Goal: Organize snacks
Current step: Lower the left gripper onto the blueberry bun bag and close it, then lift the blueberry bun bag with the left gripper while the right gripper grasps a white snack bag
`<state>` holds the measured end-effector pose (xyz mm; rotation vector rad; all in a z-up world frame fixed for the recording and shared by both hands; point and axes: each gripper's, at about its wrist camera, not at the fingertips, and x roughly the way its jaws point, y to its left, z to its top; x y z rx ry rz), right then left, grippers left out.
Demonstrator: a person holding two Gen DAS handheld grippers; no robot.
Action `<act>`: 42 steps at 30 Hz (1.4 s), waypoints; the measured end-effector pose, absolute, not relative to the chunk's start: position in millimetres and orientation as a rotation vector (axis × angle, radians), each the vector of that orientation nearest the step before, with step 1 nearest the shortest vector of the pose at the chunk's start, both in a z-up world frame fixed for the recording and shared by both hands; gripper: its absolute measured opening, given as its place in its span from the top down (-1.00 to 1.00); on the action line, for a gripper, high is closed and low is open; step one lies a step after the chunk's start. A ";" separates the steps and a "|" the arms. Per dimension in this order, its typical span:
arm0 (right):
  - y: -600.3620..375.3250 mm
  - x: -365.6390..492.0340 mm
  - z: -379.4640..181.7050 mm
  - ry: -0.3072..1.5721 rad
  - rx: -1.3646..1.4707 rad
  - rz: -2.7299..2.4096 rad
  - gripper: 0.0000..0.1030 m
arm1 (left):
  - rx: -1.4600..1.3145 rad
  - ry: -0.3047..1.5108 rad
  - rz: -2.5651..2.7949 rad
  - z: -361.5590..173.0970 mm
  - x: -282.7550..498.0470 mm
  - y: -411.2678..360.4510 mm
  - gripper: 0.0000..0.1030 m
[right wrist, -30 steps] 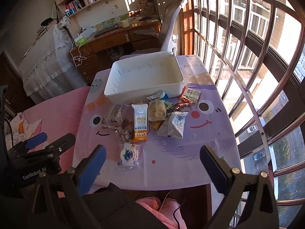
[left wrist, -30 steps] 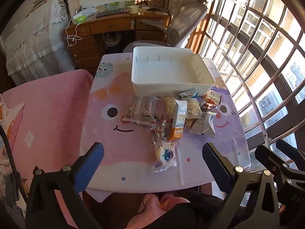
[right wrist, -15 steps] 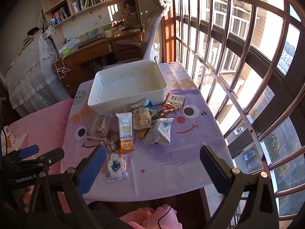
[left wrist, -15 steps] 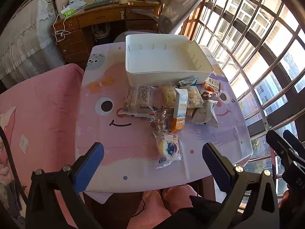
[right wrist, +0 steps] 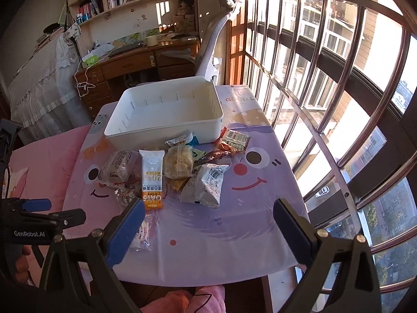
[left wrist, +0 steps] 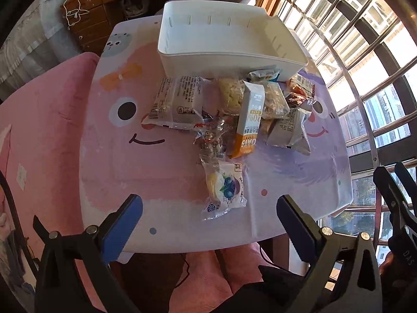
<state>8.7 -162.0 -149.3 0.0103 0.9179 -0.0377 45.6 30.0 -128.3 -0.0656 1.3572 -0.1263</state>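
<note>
An empty white bin (left wrist: 226,36) stands at the far side of the small table (left wrist: 135,172); it also shows in the right wrist view (right wrist: 166,112). Several snack packets lie in front of it: an orange-and-white oats bar (left wrist: 249,120), a blueberry cake packet (left wrist: 225,186), a grey bun packet (left wrist: 177,101) and a silver packet (right wrist: 204,185). My left gripper (left wrist: 208,224) is open and empty above the table's near edge, just short of the blueberry packet. My right gripper (right wrist: 208,224) is open and empty over the near right part of the table.
A pink padded seat (left wrist: 39,135) lies left of the table. A barred window (right wrist: 338,104) runs along the right. A wooden desk (right wrist: 135,65) and a grey office chair (right wrist: 216,39) stand behind the table.
Both grippers have moved forward and down toward the table, so the snacks and bin look larger and nearer. Both stay open and empty.
</note>
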 end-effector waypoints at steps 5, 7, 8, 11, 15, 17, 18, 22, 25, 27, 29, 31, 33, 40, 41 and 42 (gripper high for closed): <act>-168.3 31.2 -175.4 0.925 -0.033 0.033 -0.93 | -0.091 1.422 -0.064 -160.5 57.3 19.1 -0.84; -171.4 41.2 -186.8 0.932 -0.051 0.051 -0.93 | -0.113 1.447 -0.053 -173.1 61.5 15.1 -0.83; -173.1 45.9 -192.5 0.936 -0.053 0.058 -0.93 | -0.121 1.460 -0.047 -179.7 63.7 13.1 -0.83; -177.3 60.2 -209.7 0.960 -0.054 0.091 -0.92 | -0.131 1.506 -0.014 -199.6 70.2 6.7 -0.83; -183.2 80.3 -233.7 1.007 -0.054 0.130 -0.85 | -0.141 1.570 0.013 -225.6 77.8 -1.7 -0.78; -185.0 90.0 -245.3 1.030 -0.052 0.148 -0.84 | -0.134 1.601 0.031 -237.8 80.0 -6.1 -0.78; -186.0 94.6 -250.8 1.043 -0.048 0.159 -0.82 | -0.128 1.619 0.044 -243.5 80.8 -7.9 -0.77; -190.3 111.4 -269.2 1.087 -0.040 0.194 -0.74 | -0.135 1.663 0.059 -262.3 84.3 -14.6 -0.77; -191.0 121.2 -282.6 1.127 -0.028 0.219 -0.71 | -0.140 1.696 0.071 -276.1 89.0 -18.4 -0.77; -190.0 128.5 -290.5 1.169 -0.012 0.241 -0.64 | -0.149 1.714 0.080 -283.5 91.9 -19.9 -0.77; -186.5 134.7 -297.4 1.197 -0.014 0.259 -0.61 | -0.159 1.730 0.089 -293.2 96.2 -21.2 -0.75; -183.9 139.9 -303.3 1.219 -0.007 0.275 -0.57 | -0.163 1.745 0.102 -300.1 97.0 -22.6 -0.65; -181.6 143.4 -307.6 1.241 0.005 0.288 -0.48 | -0.167 1.757 0.114 -306.8 98.4 -24.8 -0.61; -176.9 155.5 -318.6 1.313 0.003 0.314 -0.31 | -0.211 1.796 0.137 -322.9 110.5 -21.3 -0.22; -176.6 156.5 -319.1 1.319 0.004 0.321 -0.29 | -0.209 1.797 0.140 -325.6 113.0 -21.4 -0.17; -176.5 157.0 -319.7 1.326 0.004 0.323 -0.28 | -0.205 1.797 0.142 -328.3 114.9 -21.5 -0.11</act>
